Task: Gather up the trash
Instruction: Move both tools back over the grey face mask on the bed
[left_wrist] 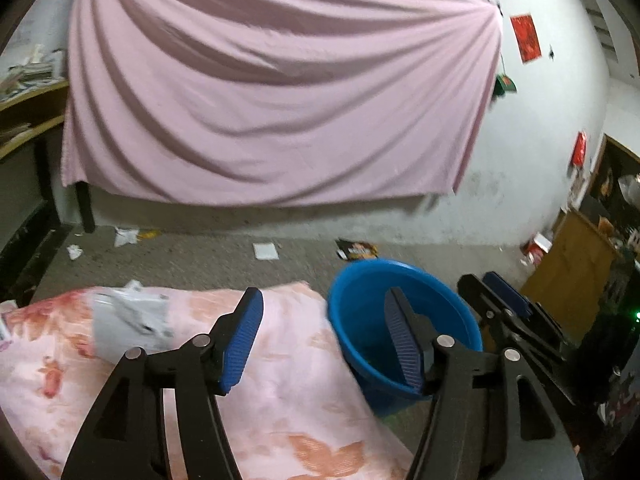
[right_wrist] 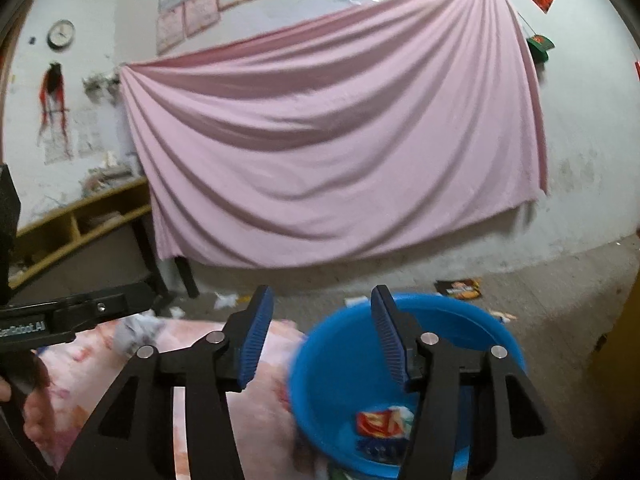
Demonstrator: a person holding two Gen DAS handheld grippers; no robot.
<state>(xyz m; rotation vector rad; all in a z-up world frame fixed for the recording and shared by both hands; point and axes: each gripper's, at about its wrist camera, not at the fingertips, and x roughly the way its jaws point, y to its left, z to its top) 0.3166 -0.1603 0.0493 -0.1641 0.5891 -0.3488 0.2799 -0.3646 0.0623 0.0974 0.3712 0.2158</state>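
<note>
- both grippers stood spread and held nothing: my left gripper (left_wrist: 324, 340) and my right gripper (right_wrist: 322, 340).
- the crumpled grey wrapper (left_wrist: 132, 320) lay on the floral bed (left_wrist: 280, 360), ahead-left of the left gripper, the nearer one.
- the blue bucket (right_wrist: 500, 344) stood right, a red packet (right_wrist: 380, 424) inside; its print was unreadable.
- the left gripper's body read "robot.ai".

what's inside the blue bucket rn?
In the blue bucket: a red-and-yellow wrapper and pale crumpled scraps at the bottom. The right gripper's finger covers part of it, so more may be hidden.
</note>
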